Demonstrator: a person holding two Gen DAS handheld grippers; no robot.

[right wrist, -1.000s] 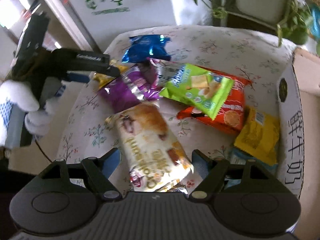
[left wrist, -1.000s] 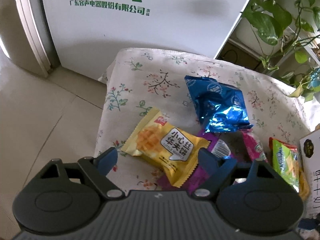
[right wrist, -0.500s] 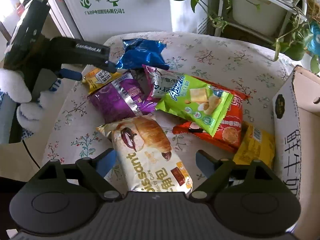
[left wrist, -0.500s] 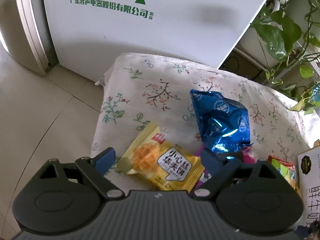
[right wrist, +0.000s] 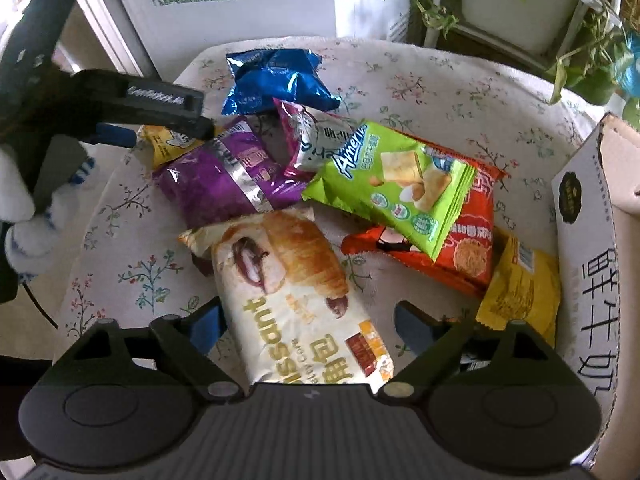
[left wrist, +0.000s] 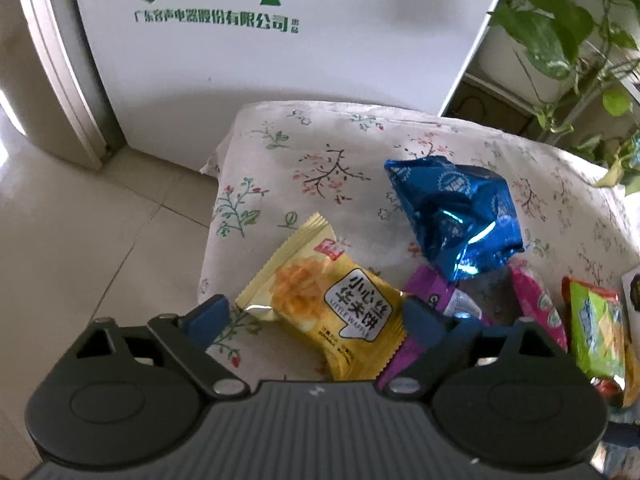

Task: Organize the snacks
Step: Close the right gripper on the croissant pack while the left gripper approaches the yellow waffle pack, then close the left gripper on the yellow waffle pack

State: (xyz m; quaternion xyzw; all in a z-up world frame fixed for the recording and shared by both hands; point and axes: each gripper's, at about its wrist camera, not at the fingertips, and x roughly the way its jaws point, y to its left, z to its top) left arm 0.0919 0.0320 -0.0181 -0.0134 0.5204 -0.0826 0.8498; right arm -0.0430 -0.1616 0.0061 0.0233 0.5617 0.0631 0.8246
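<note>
Closing in since a second ago, my left gripper (left wrist: 316, 318) straddles the yellow waffle pack (left wrist: 324, 306), wide open; my right gripper (right wrist: 308, 326) gapes level over the croissant bag (right wrist: 296, 296).

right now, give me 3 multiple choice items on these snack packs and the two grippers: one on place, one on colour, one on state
1. What lies on the red noodle packet?
A. green cracker pack
B. blue foil bag
C. croissant pack

2. What colour is the small waffle packet between the left gripper's fingers?
A. pink
B. yellow
C. white

3. How is the right gripper over the cream croissant pack?
A. shut on it
B. out of view
C. open

Key: 1 A, its corner overlaps the red one; 2 B, yellow wrapper; 3 C, fingers apart either side.
</note>
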